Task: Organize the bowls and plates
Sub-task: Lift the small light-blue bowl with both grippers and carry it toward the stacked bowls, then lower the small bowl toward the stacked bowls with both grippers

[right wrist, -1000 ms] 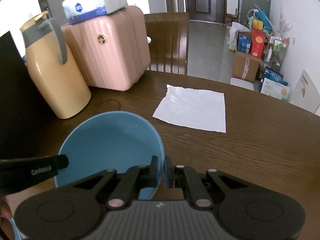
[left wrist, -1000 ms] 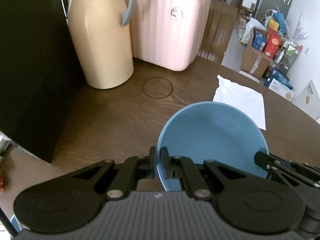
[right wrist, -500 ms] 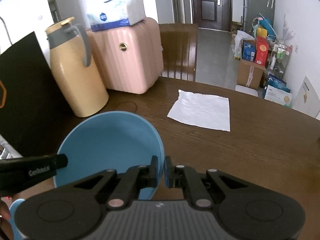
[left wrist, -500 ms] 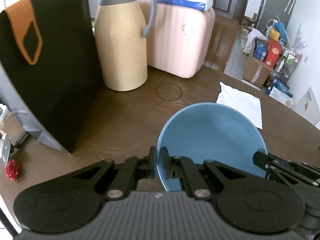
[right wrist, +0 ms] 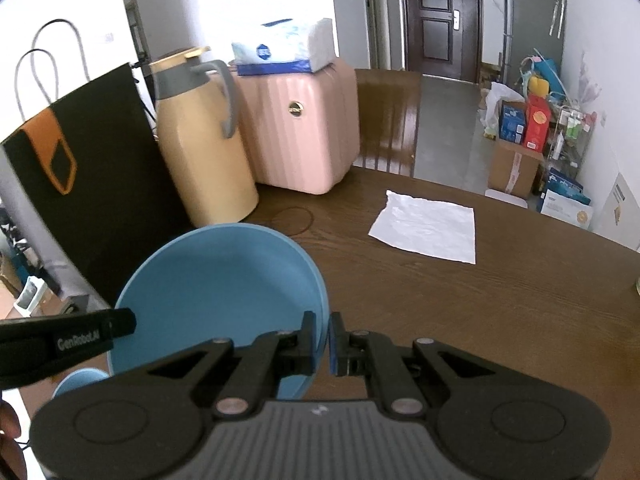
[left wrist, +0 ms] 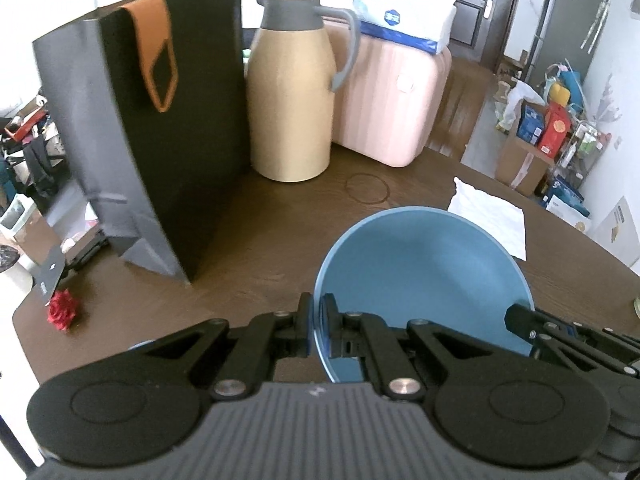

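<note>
A blue bowl point(left wrist: 424, 272) hangs tilted above the dark wooden table point(left wrist: 260, 232), held from both sides. My left gripper point(left wrist: 317, 328) is shut on its left rim. My right gripper point(right wrist: 324, 340) is shut on the right rim of the bowl point(right wrist: 216, 280). In the left wrist view the right gripper point(left wrist: 520, 322) shows at the bowl's far right edge. In the right wrist view the left gripper point(right wrist: 116, 322) shows at its left edge. The edge of a second blue dish point(right wrist: 78, 380) peeks out low on the left, mostly hidden.
A black paper bag point(left wrist: 160, 128), a beige thermos jug point(left wrist: 292, 108) and a pink case point(left wrist: 392, 100) with a tissue pack point(left wrist: 404, 16) stand along the back. A white napkin point(right wrist: 428, 226) lies to the right. A red rose point(left wrist: 62, 312) lies near the table's left edge.
Both grippers have risen and drawn back together with the bowl between them. The bag, jug and case now look farther off and show in full. Both grips are unchanged.
</note>
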`<action>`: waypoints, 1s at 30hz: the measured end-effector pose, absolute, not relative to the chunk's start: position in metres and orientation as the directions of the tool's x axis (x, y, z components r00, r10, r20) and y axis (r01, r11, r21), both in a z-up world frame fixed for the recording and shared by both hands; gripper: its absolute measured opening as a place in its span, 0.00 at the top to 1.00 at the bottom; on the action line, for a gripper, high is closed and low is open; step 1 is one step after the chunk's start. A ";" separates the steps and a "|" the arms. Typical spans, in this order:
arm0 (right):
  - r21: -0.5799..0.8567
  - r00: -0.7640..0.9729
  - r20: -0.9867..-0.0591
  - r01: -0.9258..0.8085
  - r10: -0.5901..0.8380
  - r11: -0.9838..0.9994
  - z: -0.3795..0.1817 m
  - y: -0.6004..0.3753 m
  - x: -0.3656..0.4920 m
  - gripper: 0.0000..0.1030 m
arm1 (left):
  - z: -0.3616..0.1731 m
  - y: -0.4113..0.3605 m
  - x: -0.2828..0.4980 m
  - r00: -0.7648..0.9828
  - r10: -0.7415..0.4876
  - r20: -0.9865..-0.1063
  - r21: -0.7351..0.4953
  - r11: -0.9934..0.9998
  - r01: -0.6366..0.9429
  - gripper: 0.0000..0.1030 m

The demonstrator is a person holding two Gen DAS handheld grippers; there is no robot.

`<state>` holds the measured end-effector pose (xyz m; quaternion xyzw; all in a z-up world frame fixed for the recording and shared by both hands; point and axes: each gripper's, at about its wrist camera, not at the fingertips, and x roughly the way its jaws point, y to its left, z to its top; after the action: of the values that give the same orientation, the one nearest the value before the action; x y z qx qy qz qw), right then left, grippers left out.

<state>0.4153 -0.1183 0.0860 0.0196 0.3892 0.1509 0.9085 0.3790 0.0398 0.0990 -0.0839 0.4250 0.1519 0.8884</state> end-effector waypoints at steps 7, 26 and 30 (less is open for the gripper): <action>0.154 0.653 -0.688 -0.295 0.316 0.943 0.093 -0.109 0.390 0.94 | 0.108 0.050 0.348 0.605 0.212 -0.767 -0.033 0.929 -0.368 0.95; 0.141 0.635 -0.673 -0.395 0.380 0.908 0.098 -0.064 0.337 0.94 | 0.113 0.089 0.277 0.600 0.268 -0.754 -0.056 0.883 -0.465 0.95; 0.140 0.621 -0.678 -0.415 0.393 0.899 0.093 -0.051 0.328 0.94 | 0.111 0.103 0.265 0.591 0.275 -0.758 -0.063 0.872 -0.486 0.95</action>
<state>0.3276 -0.0506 0.0935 -0.0150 0.3730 0.2244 0.9002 0.2653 0.1030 0.1105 -0.1326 0.3973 0.2157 0.8821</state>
